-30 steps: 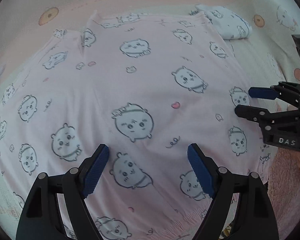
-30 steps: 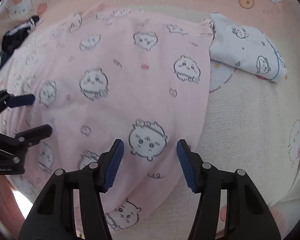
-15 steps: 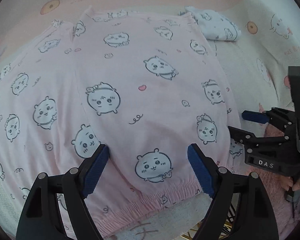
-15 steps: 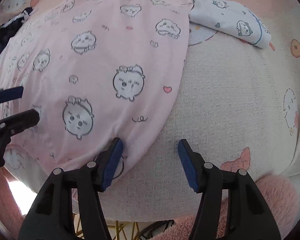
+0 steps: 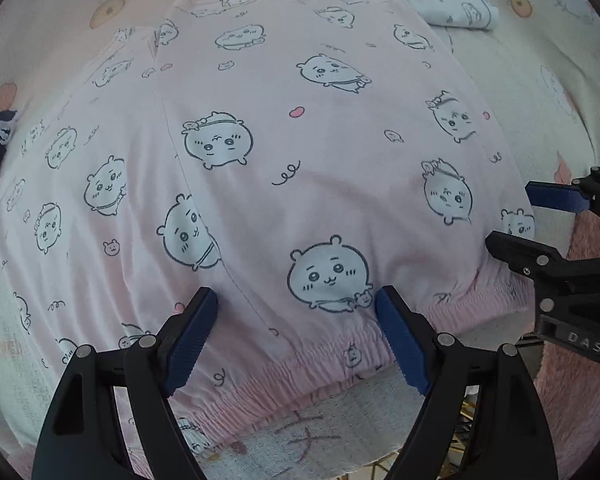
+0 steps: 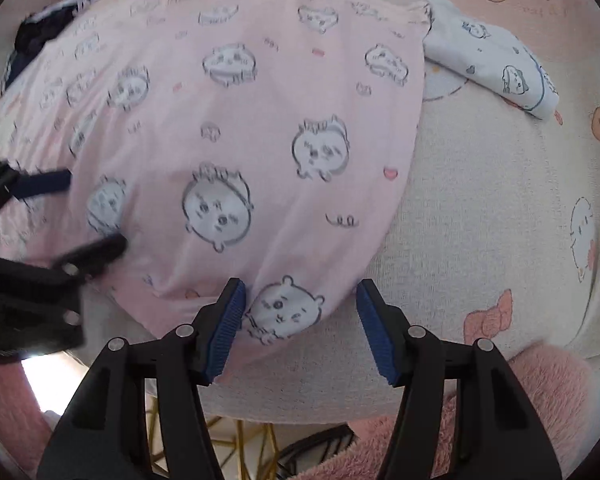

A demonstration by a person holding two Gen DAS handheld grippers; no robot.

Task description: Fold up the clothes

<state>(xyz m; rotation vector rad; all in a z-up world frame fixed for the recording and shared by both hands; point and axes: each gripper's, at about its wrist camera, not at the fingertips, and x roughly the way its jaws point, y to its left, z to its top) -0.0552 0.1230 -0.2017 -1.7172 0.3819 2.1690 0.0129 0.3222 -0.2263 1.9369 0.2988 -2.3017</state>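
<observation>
A pink garment [image 5: 300, 168] printed with cartoon faces lies spread flat on a cartoon-print cloth, its gathered elastic hem [image 5: 292, 380] toward me. My left gripper [image 5: 296, 336] hangs open over the hem's middle, nothing between its blue pads. The right gripper [image 5: 516, 216] shows at that view's right edge, by the garment's near right corner. In the right wrist view the same garment [image 6: 228, 128] fills the left half, and my right gripper [image 6: 300, 326] stands open above its near right corner, empty. The left gripper [image 6: 76, 216] appears blurred at the left.
A folded white printed garment [image 6: 496, 64] lies at the pink one's far right corner. A dark blue garment [image 6: 44, 32] sits at the far left. A fluffy pink rug [image 6: 540, 400] and a gold wire frame [image 6: 236, 444] show below the table's near edge [image 6: 320, 396].
Both grippers have drawn back toward the near edge, from over the garment's middle to over its hem and near right corner. Neither opening has changed.
</observation>
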